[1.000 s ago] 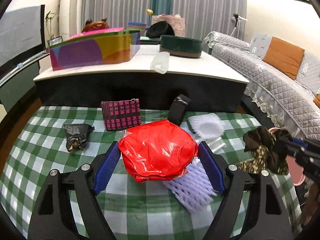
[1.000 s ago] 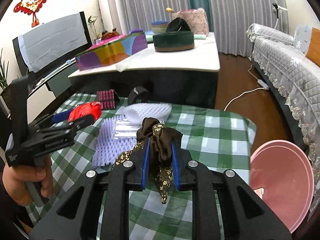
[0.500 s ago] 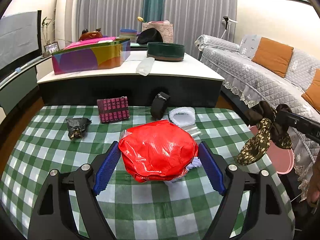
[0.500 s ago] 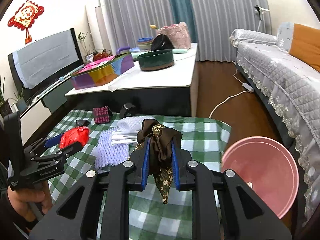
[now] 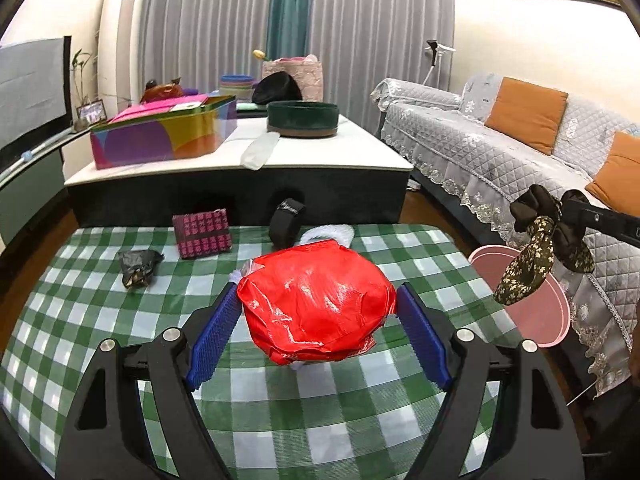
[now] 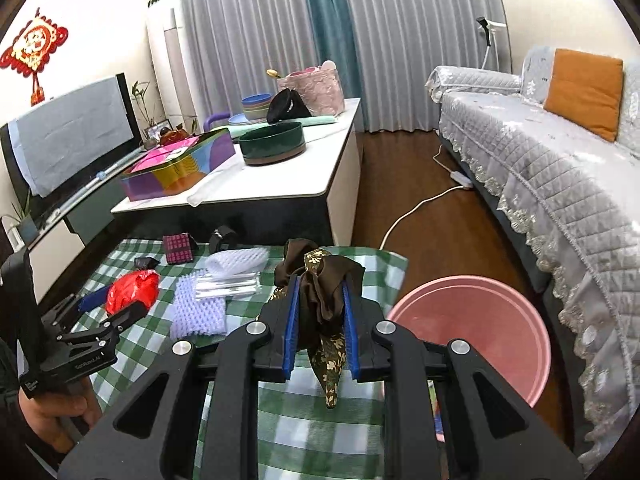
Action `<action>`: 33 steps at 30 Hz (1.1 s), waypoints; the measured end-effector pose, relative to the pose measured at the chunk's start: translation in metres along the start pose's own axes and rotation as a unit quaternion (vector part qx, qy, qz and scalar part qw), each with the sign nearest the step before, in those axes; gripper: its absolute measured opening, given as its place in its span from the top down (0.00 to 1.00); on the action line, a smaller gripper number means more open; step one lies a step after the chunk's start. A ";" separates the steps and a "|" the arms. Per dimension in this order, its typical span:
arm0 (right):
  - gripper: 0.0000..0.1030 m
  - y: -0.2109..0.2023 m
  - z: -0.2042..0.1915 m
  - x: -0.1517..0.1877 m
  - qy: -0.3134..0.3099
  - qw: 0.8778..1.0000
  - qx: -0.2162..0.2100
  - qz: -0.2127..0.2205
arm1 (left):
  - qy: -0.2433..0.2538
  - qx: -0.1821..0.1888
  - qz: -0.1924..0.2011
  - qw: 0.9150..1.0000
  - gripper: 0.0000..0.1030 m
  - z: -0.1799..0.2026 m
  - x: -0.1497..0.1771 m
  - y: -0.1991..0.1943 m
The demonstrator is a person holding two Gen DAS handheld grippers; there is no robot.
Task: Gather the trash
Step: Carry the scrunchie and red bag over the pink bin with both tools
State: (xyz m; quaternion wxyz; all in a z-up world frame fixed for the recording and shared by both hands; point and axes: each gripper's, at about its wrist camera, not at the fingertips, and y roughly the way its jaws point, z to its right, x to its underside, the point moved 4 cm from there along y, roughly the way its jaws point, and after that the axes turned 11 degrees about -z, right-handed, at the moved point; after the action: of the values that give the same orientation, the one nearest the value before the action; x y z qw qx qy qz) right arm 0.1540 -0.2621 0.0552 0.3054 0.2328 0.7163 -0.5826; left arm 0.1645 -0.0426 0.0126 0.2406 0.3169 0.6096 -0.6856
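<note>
Left wrist view: wide-set left gripper (image 5: 318, 336) clamps a crumpled red plastic bag (image 5: 316, 304) between blue ribbed pads (image 5: 214, 334), lifted above the green-and-white checked tablecloth (image 5: 280, 412). Open cloth below and to the left; far edge crowded by a small crumpled black wrapper (image 5: 138, 266), a magenta patterned box (image 5: 202, 233) and a black strap roll (image 5: 286, 222). At right, past the cloth's edge, hangs a brown floral fabric bow (image 5: 536, 252) over the round pink plastic basin (image 5: 532, 300). Compared with a second ago, sits farther back and higher, with the lilac foam net gone from under the bag.

Right wrist view: narrow-set right gripper (image 6: 320, 336) pinches the brown bow (image 6: 322, 300), its tail dangling below the pads. Pink basin (image 6: 480, 320) just right of the cloth's edge, on bare wood floor beside the grey quilted sofa (image 6: 560, 184). Lilac foam net (image 6: 198, 312) and clear plastic tubes (image 6: 226, 286) lie left. Against a second ago, shows more of the basin and floor.
</note>
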 end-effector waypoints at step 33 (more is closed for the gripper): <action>0.81 -0.010 0.091 -0.033 0.043 0.995 0.076 0.046 | 0.055 0.044 -0.011 0.997 0.26 0.065 -0.015 0.025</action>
State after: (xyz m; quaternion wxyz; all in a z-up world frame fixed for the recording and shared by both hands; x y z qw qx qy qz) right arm 0.1858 -0.3528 0.0735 0.2826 0.3128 0.6706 -0.6103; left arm 0.1833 -0.1110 0.0100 0.1847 0.3575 0.5950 -0.6957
